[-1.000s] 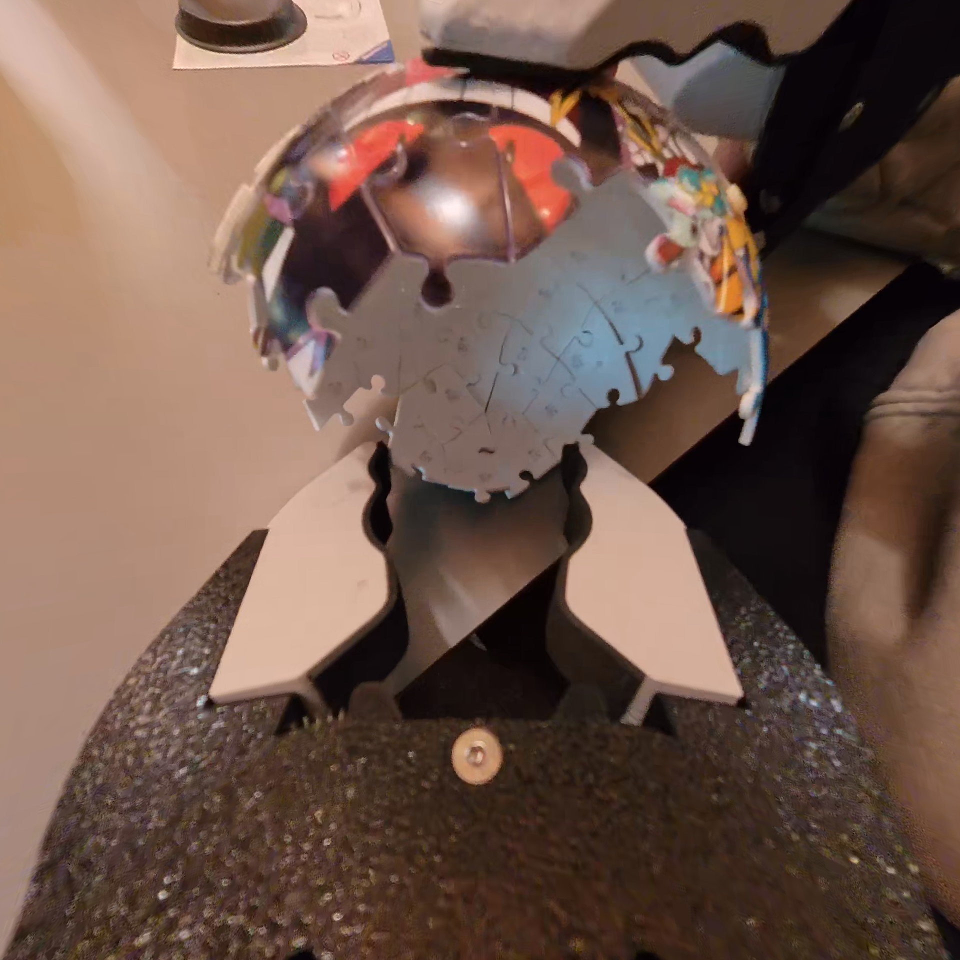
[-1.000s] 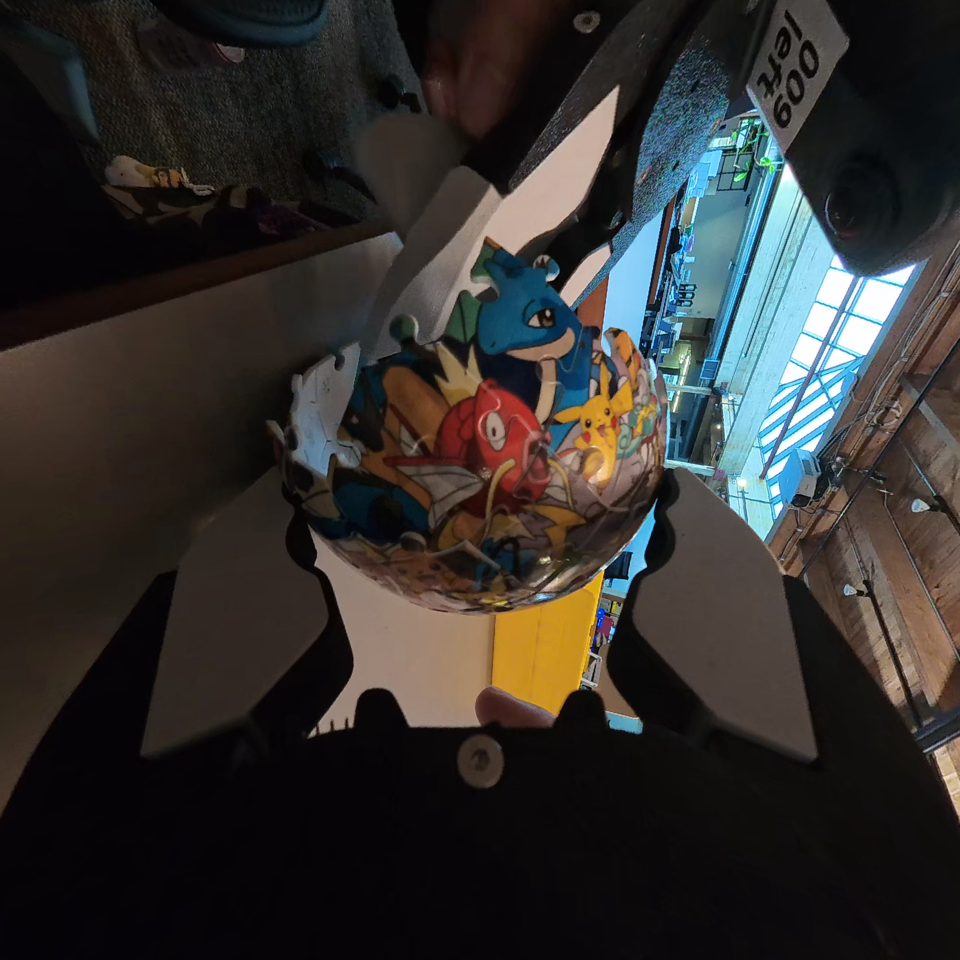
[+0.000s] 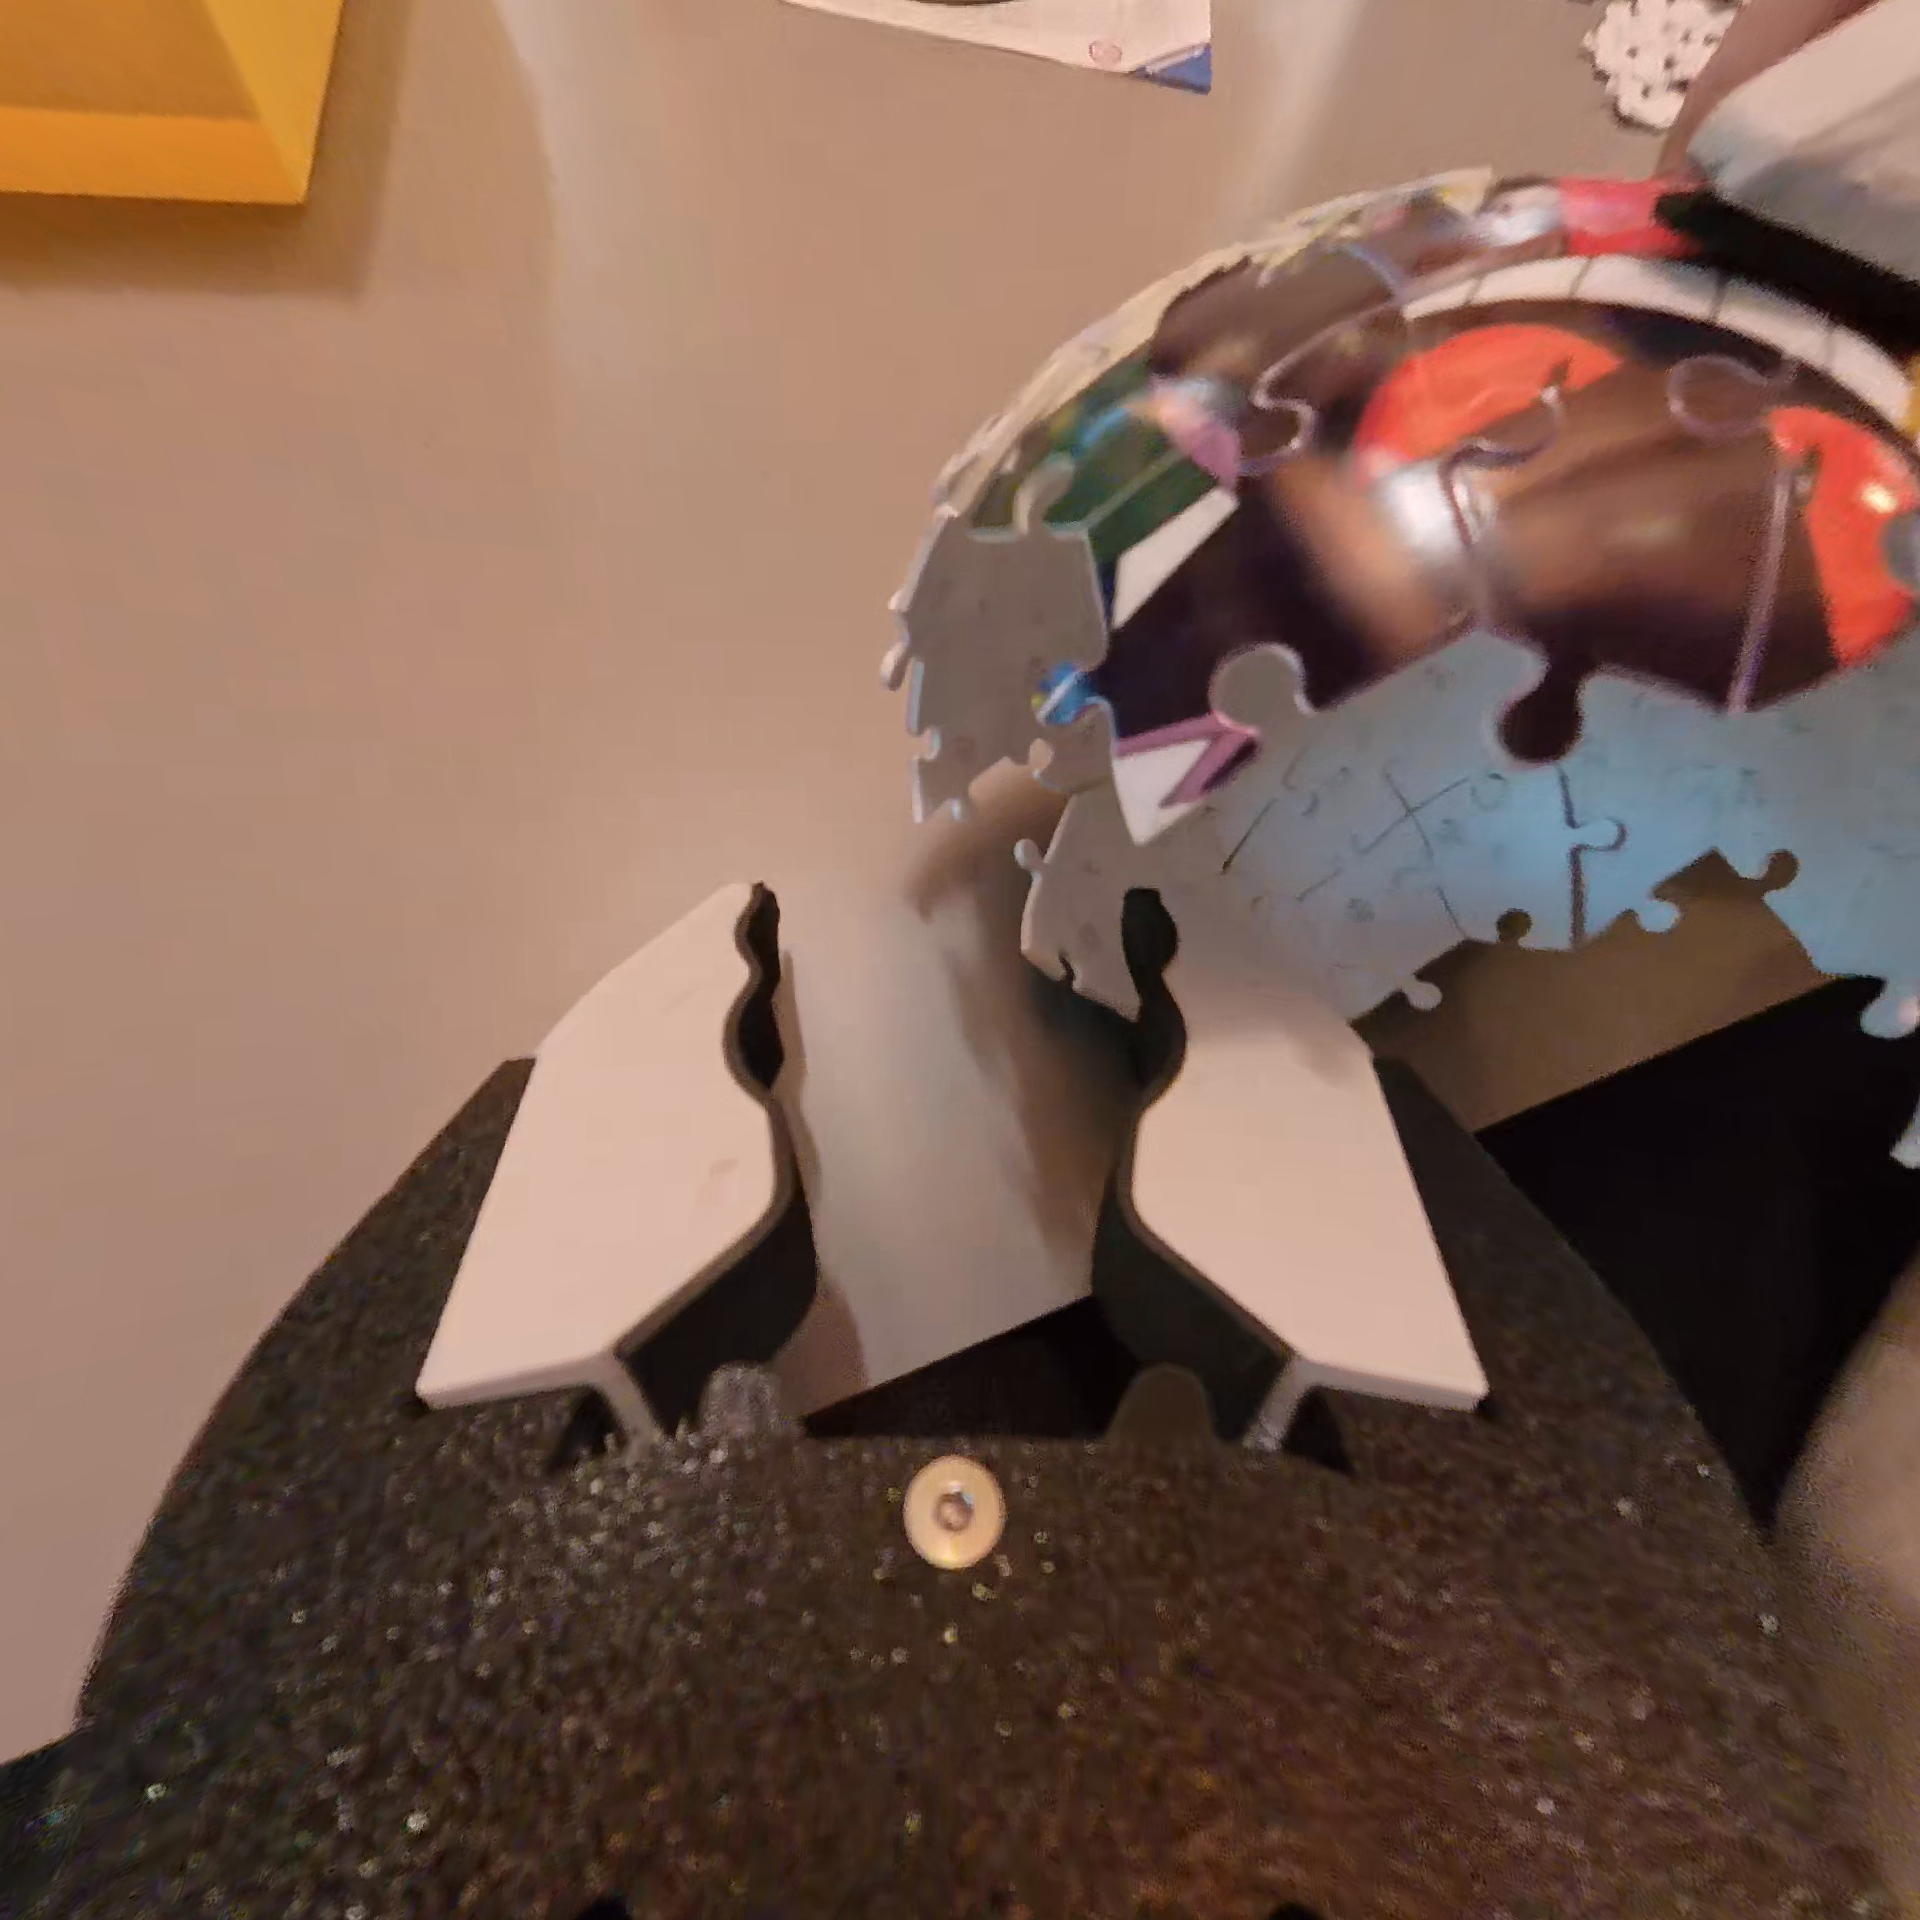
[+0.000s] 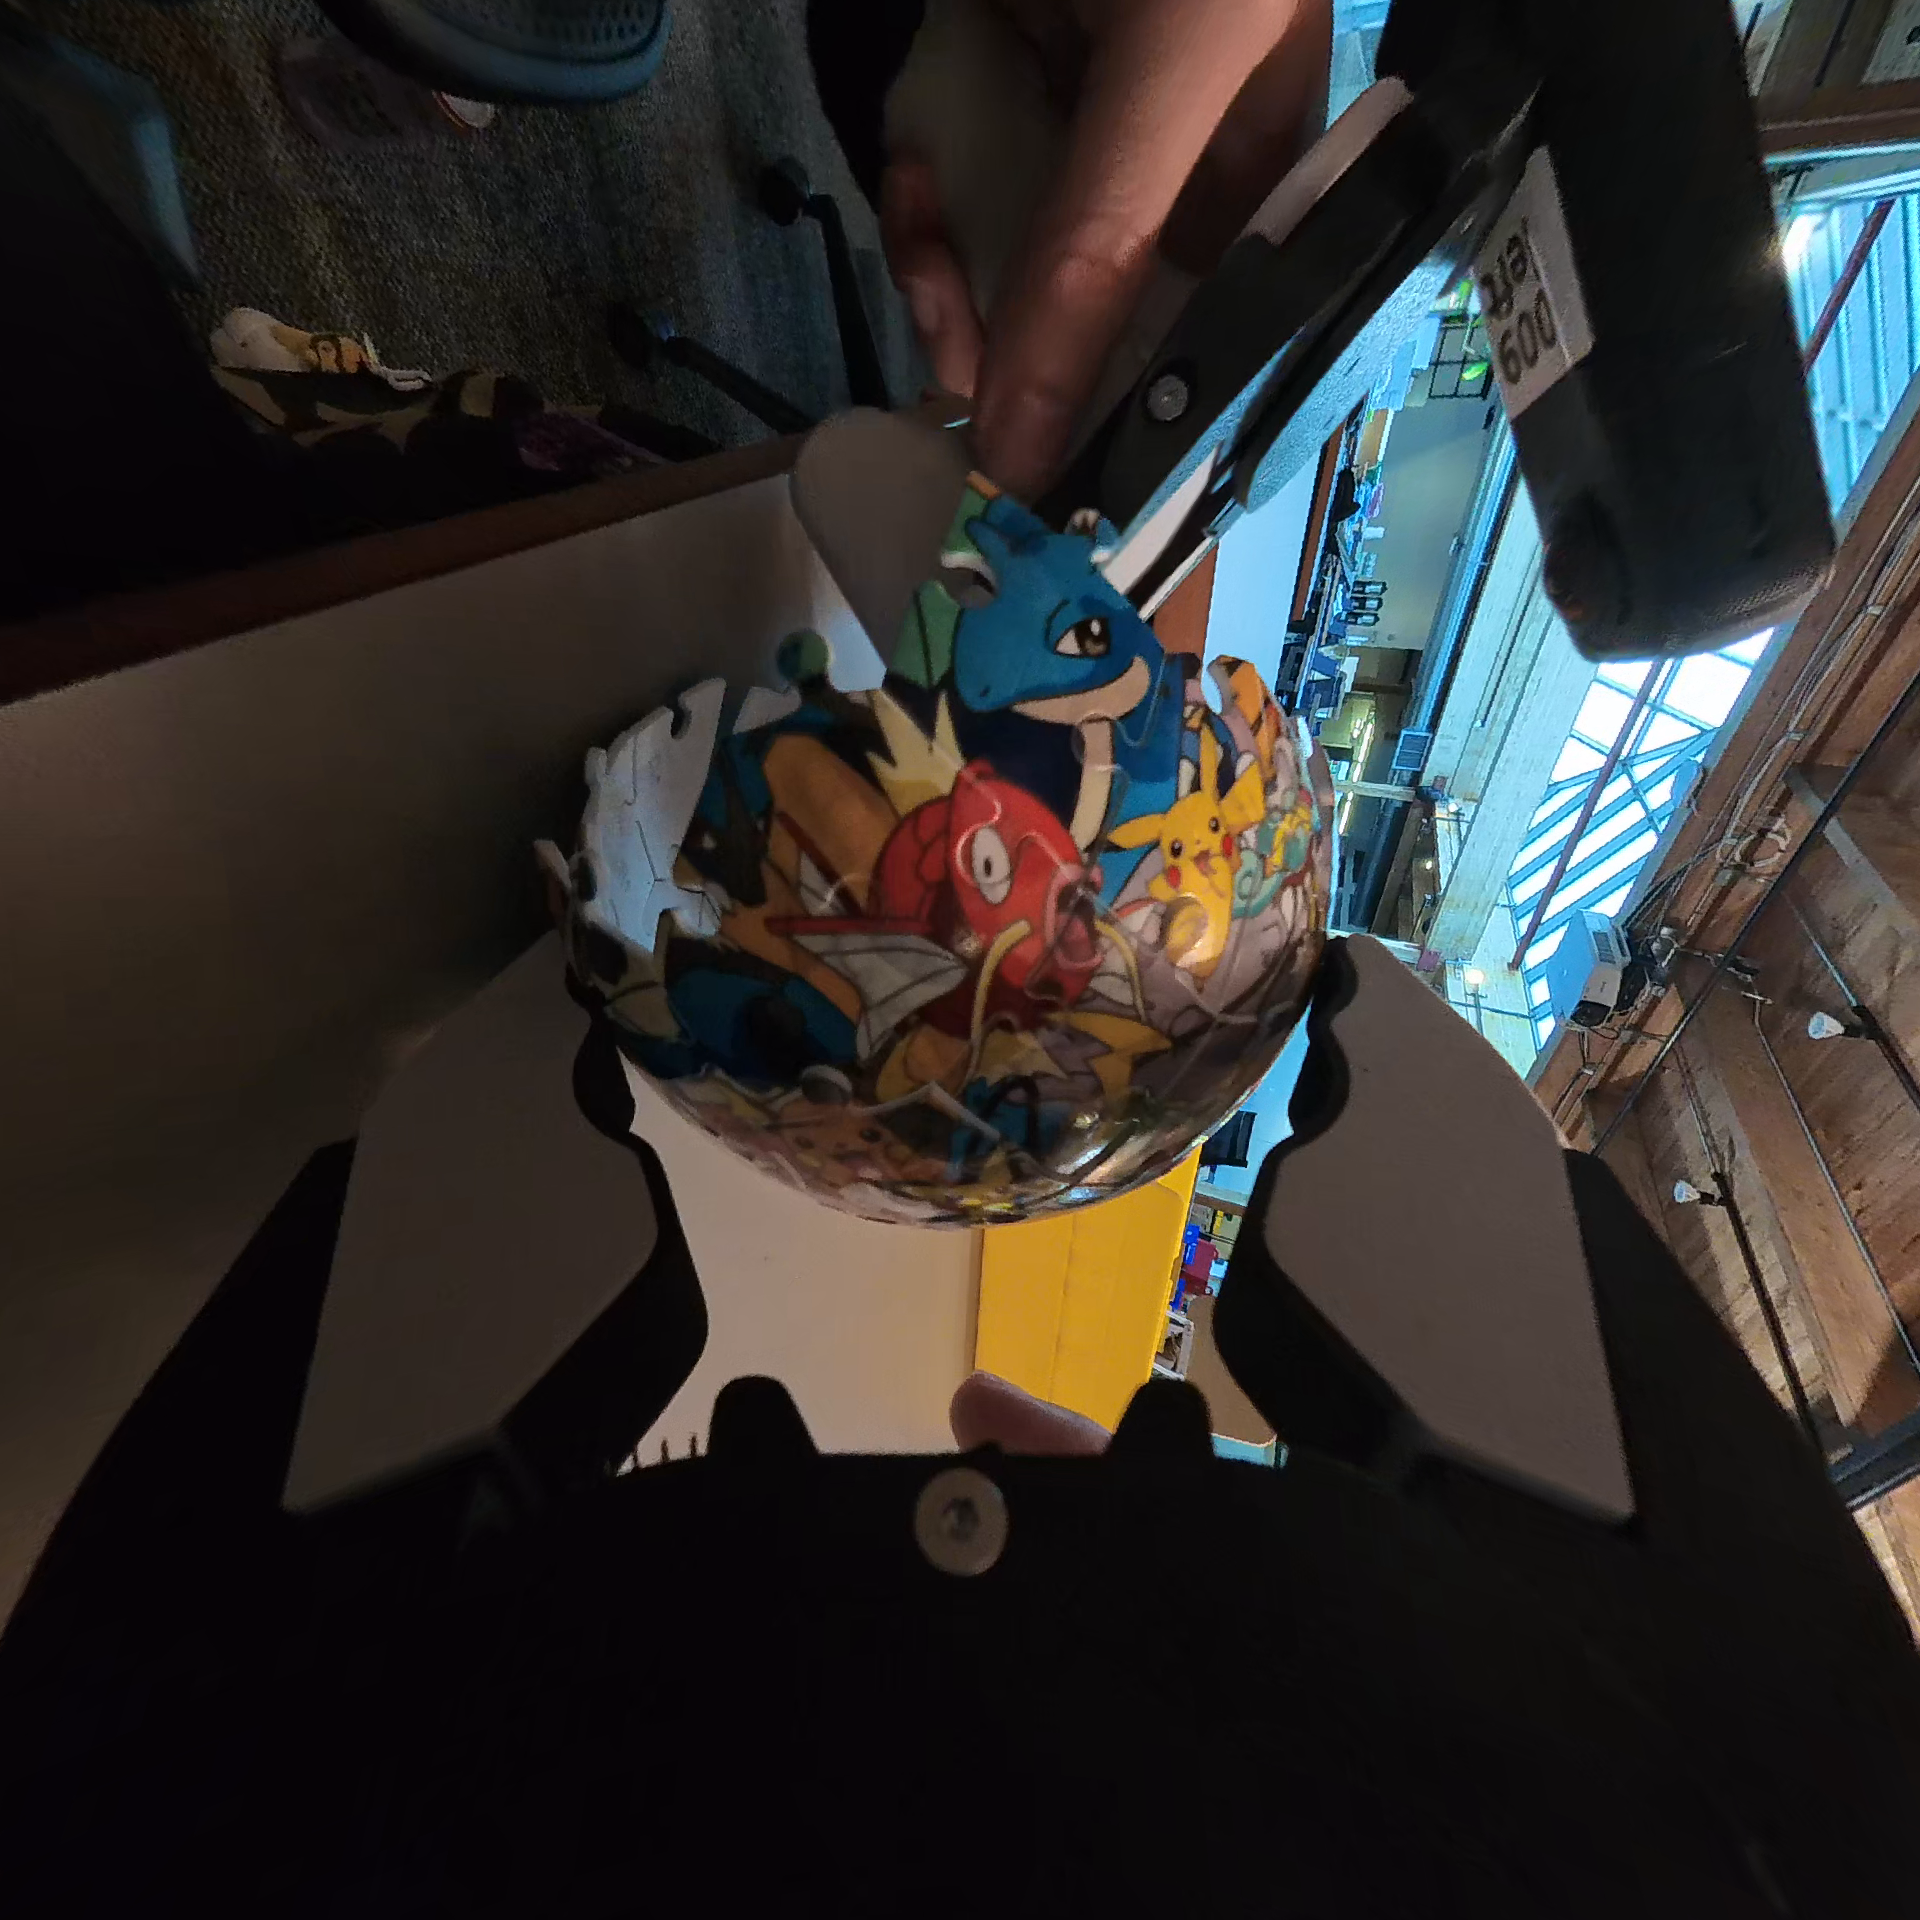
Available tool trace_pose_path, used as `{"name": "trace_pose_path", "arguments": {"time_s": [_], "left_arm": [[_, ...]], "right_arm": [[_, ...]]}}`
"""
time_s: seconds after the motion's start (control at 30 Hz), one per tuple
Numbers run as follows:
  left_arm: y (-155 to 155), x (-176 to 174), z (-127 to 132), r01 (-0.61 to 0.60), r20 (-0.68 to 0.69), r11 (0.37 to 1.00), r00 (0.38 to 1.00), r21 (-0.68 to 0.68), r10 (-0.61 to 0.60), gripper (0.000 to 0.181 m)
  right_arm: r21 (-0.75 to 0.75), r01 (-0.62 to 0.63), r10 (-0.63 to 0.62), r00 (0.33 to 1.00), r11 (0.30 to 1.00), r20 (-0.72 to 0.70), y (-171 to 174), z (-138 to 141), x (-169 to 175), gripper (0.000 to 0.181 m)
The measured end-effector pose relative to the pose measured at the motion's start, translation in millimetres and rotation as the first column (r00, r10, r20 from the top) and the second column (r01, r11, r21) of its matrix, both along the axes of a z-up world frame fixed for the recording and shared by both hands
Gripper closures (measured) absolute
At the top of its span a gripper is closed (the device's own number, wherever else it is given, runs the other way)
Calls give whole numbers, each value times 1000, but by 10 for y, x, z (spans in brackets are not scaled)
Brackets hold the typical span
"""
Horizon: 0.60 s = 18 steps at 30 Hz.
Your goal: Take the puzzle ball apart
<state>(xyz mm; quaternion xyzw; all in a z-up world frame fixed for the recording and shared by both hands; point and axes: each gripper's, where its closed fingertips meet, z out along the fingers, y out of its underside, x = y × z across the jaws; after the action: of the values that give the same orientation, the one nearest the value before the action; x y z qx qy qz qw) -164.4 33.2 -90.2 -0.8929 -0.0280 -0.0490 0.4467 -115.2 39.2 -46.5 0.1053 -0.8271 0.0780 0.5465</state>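
Step in hand, by my reading: stripping pieces off the half-dismantled ball. Right tool pinches it at mid-air (fingers clamp both flanks). Left tool spread, empty; ball sits at its 2 o'clock, rim just touching one fingertip. Next: re-centre, nip the edge.

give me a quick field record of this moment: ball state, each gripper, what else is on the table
puzzle ball: partly dismantled, open shell with jagged edges, grey inside showing
right gripper: shut on puzzle ball, one finger on each side
left gripper: open, nothing between its fingers, ball edge at its right fingertip
table: beige top
yellow box: far left on table
loose pieces: white cluster, far edge
paper sheet: far edge of table
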Motion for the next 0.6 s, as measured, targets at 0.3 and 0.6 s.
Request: {"name": "trace_pose_path", "arguments": {"time_s": [0.3,0.6], "left_arm": [[-2,39,-114,25,-88,996,996,-84,-33,113],[4,84,-142,27,-110,994,993,-108,-39,107]], "right_arm": [[17,3,-4,999,1000,32,-19,-13,-7,55],[19,-4,3,1000,1000,18,-53,-13,4,55]]}}
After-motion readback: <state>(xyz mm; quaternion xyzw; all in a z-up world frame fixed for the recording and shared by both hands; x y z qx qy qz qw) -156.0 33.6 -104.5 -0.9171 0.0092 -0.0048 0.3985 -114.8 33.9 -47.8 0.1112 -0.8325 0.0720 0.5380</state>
